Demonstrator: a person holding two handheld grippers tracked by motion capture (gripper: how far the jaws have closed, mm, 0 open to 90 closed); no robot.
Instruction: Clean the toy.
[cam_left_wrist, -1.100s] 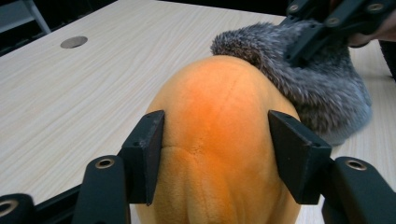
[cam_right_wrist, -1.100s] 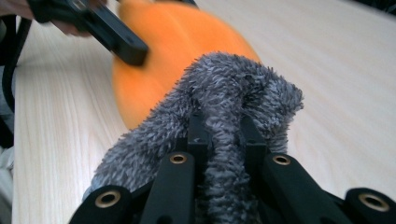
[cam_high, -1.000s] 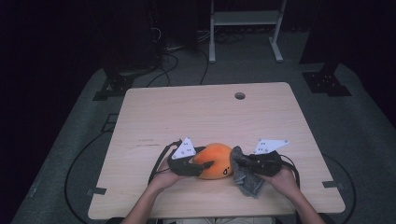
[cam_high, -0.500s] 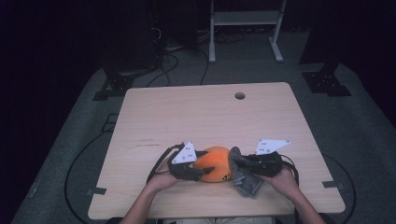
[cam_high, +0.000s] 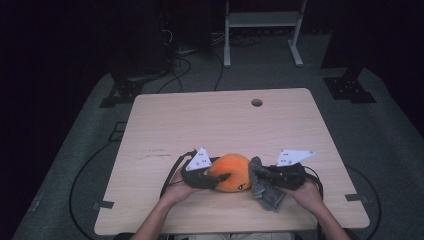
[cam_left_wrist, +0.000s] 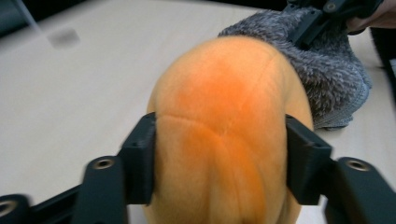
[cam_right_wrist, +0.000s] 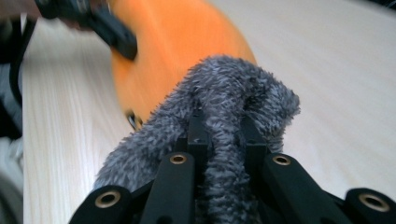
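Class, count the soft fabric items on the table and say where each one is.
2: an orange plush held by the left gripper, and a grey fuzzy cloth pinched in the right gripper beside it.

Plush toy left of cloth

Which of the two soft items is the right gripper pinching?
The grey fuzzy cloth: the right gripper has a fold of it, while the orange plush sits in the left gripper.

Orange plush toy squeezed between left claw jaws; grey fuzzy cloth just behind, perhaps touching
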